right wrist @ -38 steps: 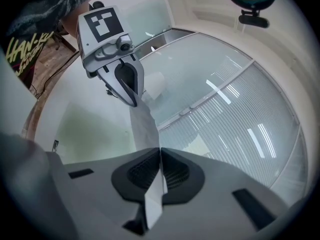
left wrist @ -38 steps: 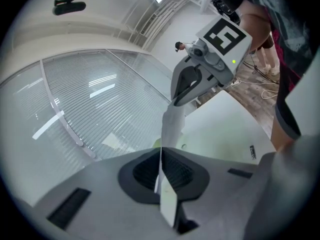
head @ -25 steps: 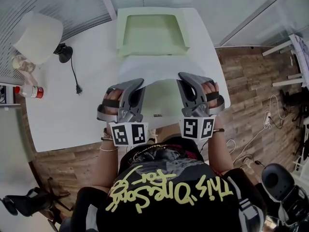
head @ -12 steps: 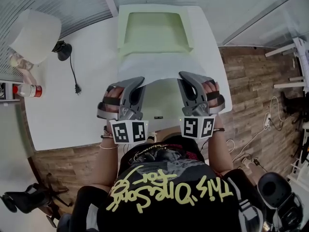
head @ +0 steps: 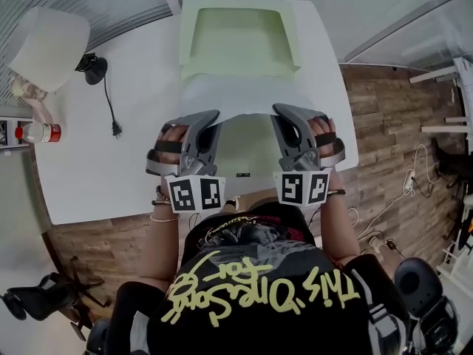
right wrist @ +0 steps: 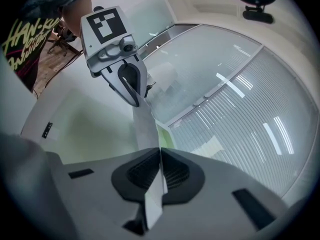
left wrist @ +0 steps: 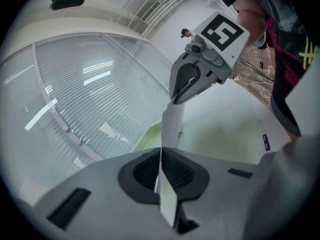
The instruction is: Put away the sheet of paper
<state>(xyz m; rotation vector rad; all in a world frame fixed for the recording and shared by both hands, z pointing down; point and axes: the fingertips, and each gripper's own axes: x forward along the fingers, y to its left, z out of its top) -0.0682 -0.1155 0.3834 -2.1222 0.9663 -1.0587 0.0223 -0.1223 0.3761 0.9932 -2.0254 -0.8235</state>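
At the far left of the white table (head: 89, 183) stand a lamp (head: 49, 40) and a bottle (head: 34, 132), with a black cord (head: 111, 113) lying just right of them. Toward the middle, the left gripper (head: 213, 117) has its jaws clenched on the near left corner of the sheet of paper (head: 244, 97). The sheet spreads away from the person as far as the near rim of a pale green tray (head: 238, 69). On the right, the right gripper (head: 279, 112) is clamped on the sheet's near right corner.
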